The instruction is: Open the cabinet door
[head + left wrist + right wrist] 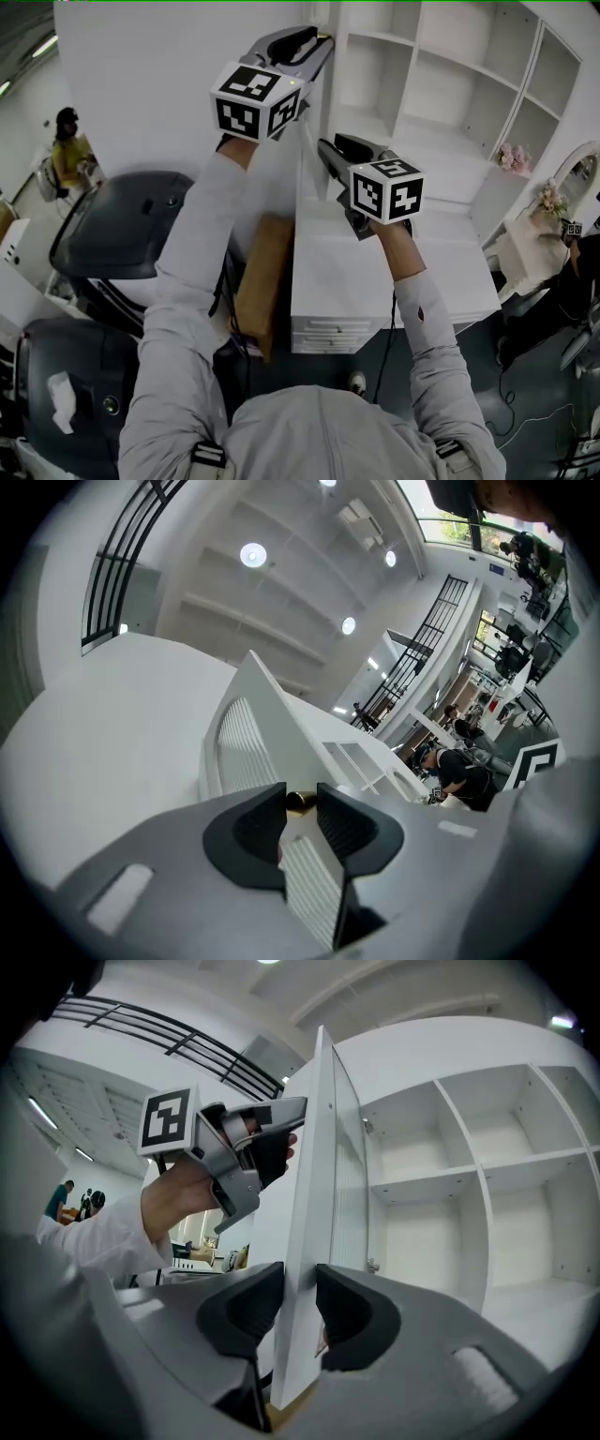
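Note:
The white cabinet door [307,173] stands swung out, edge-on to me, beside the open white shelves [422,84]. My left gripper [319,42] is high on the door's edge and my right gripper [323,150] is lower on it. In the left gripper view the left gripper [300,822] has its black pads on both faces of the ribbed door [253,733], with a brass knob [300,801] just past them. In the right gripper view the right gripper [300,1307] is clamped on the door's [314,1194] edge. Higher up the same edge is the left gripper [272,1143].
A white desk with drawers [375,291] stands under the shelves, with a brown board [262,281] leaning at its left. Black cases [122,234] fill the floor at left, with a person in yellow [70,155] beyond. Flowers [514,157] and a mirror [577,183] are at right.

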`<state>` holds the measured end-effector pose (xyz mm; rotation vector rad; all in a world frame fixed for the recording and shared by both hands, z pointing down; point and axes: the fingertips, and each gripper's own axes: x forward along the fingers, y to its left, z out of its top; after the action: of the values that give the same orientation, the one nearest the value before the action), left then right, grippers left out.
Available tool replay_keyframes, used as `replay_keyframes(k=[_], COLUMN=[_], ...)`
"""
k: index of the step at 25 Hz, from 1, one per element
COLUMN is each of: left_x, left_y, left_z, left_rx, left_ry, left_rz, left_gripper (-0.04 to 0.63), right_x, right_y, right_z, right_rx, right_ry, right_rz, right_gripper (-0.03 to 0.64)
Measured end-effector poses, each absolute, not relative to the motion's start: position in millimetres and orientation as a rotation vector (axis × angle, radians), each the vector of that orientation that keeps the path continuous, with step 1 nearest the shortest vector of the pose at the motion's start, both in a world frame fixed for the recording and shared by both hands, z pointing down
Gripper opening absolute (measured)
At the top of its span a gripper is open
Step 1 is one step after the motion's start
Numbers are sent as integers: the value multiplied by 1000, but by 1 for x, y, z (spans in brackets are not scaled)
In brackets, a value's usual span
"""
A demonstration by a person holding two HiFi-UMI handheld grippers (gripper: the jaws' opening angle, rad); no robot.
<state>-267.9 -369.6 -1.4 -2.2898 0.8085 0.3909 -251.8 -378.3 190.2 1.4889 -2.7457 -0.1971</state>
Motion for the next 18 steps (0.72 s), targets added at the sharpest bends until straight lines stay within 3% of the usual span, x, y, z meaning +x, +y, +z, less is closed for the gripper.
replay_keyframes(k=[9, 18], left_x=[-321, -327], left_y=[-380, -356], left_z=[5, 45], left_rx=[-2323, -2309], left_ry=[874, 967], left_rz=[453, 410], left_gripper=[70, 63], right_x=[-301, -272], right_y=[-386, -365], right_z=[195, 191], right_rx=[1499, 1570], right_ry=[-2712, -2676], right_rz=[-228, -298], right_gripper=[123, 121])
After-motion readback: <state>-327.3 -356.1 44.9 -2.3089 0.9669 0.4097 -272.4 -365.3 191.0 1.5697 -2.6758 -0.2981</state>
